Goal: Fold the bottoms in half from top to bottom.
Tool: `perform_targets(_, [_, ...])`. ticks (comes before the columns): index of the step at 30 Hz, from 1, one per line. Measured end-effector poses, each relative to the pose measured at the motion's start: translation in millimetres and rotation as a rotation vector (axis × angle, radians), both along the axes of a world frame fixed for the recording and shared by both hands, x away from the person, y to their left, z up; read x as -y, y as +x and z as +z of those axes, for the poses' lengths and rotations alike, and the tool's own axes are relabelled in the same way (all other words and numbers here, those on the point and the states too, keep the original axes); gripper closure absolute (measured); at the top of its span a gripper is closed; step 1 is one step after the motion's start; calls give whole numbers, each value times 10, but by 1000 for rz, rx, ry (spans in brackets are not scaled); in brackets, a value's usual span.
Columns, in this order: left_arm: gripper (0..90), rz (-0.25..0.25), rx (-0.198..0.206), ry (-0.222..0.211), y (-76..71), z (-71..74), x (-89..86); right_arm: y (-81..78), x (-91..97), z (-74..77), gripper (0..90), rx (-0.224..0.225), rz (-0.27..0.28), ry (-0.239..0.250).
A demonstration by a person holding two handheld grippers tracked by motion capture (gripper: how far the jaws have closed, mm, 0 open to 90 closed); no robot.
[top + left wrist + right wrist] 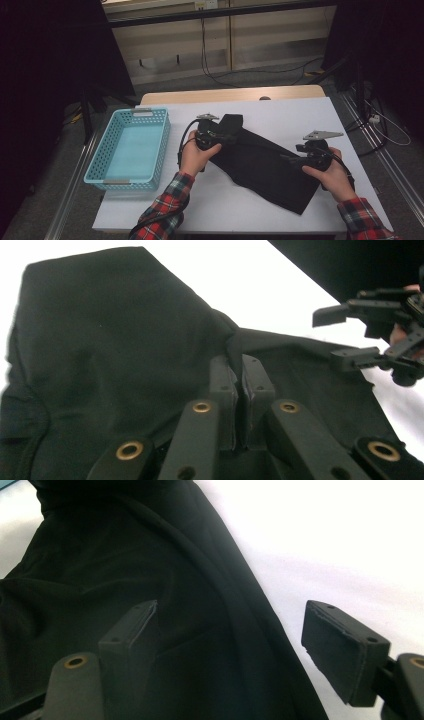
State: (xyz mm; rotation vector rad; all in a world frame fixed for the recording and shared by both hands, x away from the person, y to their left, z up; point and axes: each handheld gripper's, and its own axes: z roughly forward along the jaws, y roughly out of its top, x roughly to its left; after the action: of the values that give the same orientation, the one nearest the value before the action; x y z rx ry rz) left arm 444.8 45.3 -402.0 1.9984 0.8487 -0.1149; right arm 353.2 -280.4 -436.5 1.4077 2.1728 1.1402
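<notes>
Black cloth (115, 340) is pinched in the left gripper (239, 371).

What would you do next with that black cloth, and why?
Probably close the right gripper on the edge of the black cloth. The left gripper is already shut on a pinched fold of it, while the right one stands open over the cloth's border on the white table. With both ends held, the cloth could be lifted or folded, perhaps for the blue basket.

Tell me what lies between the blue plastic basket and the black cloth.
Only bare white table separates blue plastic basket from black cloth, seen in the high view.
</notes>
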Motion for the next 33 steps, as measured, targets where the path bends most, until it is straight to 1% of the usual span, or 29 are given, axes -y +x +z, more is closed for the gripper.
perform_targets(4, [859, -43, -4, 4, -91, -13, 99, 2, -22, -1, 238, 3, 7, -3])
perform_targets(7, [856, -74, 3, 19, -164, -27, 143, 6, -43, 3, 238, 8, 8, -7])
perform_targets(9, [853, -95, -6, 7, -203, -38, 157, 16, -57, 10, 239, 16, 10, -6])
perform_targets(11, [838, -113, 0, 4, -231, -44, 164, 30, -80, 20, 239, 24, 8, -7])
perform_targets(12, [806, -111, 9, -2, -237, -44, 161, 42, -93, 25, 240, 31, 9, -6])
perform_targets(13, [704, -95, 26, -5, -237, -43, 160, 56, -109, 28, 241, 37, 7, -4])
perform_targets(14, [597, -89, 35, 1, -235, -29, 148, 73, -129, 32, 242, 38, 6, 0])
perform_targets(16, [549, -78, 37, -3, -231, -6, 106, 111, -179, 37, 258, 52, 6, 10])
perform_targets(17, [497, -66, 50, 5, -229, 4, 80, 129, -208, 35, 265, 57, 12, 15])
perform_targets(18, [447, -57, 69, 20, -226, 12, 52, 153, -242, 32, 265, 54, 19, 9])
perform_targets(19, [407, -49, 81, 32, -220, 11, 20, 177, -283, 29, 265, 47, 25, -2])
perform_targets(20, [379, -45, 87, 52, -210, 11, -19, 202, -325, 23, 268, 49, 35, -11])
perform_targets(22, [316, -24, 117, 83, -199, -6, -89, 258, -405, 12, 288, 43, 41, -12])
perform_targets(24, [273, -5, 131, 110, -187, -21, -167, 315, -486, 2, 290, 41, 57, -15])
perform_targets(25, [260, 0, 149, 127, -182, -25, -208, 342, -523, -2, 300, 44, 59, -18])
perform_targets(26, [247, 5, 158, 136, -176, -31, -250, 367, -555, -6, 312, 48, 61, -18])
perform_targets(27, [234, 14, 150, 136, -171, -38, -300, 396, -582, -9, 323, 48, 66, -17])
perform_targets(28, [228, 24, 152, 137, -167, -43, -329, 431, -613, -13, 342, 51, 65, -14])
perform_targets(30, [218, 43, 150, 145, -157, -54, -407, 484, -648, -22, 349, 51, 58, -9])
perform_targets(32, [210, 58, 153, 158, -156, -66, -482, 543, -677, -39, 405, 43, 60, 8])
perform_targets(33, [208, 63, 153, 163, -159, -70, -503, 580, -695, -49, 417, 44, 60, 3])
